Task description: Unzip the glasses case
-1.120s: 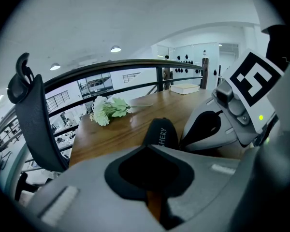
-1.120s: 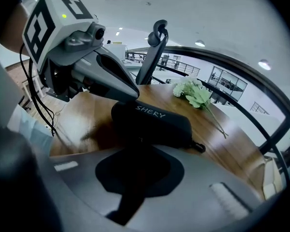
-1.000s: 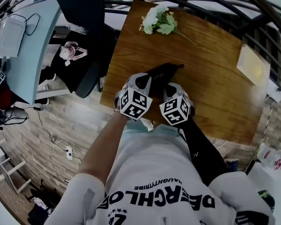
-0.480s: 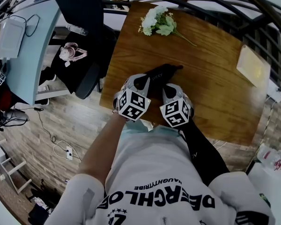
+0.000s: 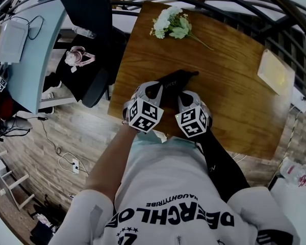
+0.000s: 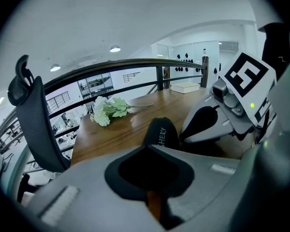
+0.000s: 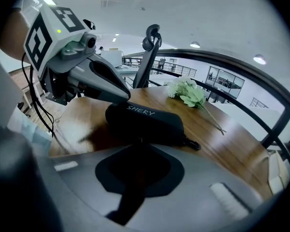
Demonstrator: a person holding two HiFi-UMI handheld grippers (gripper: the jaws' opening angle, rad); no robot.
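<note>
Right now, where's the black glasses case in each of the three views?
Head view: glasses case just above centre.
Left gripper view: centre, just past the jaws.
Right gripper view: centre, lying crosswise beyond the jaws.
Shared landmark: white flowers farther along the wood.

Office mezzanine, shown by mesh chair (image 6: 36, 124), black railing (image 6: 135, 63) and wooden table (image 5: 234, 86).

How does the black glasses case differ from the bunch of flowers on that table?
The glasses case is black; the flowers are white with green leaves. The glasses case lies nearer the person, the flowers at the far edge of the table. Both lie on the wood.
</note>
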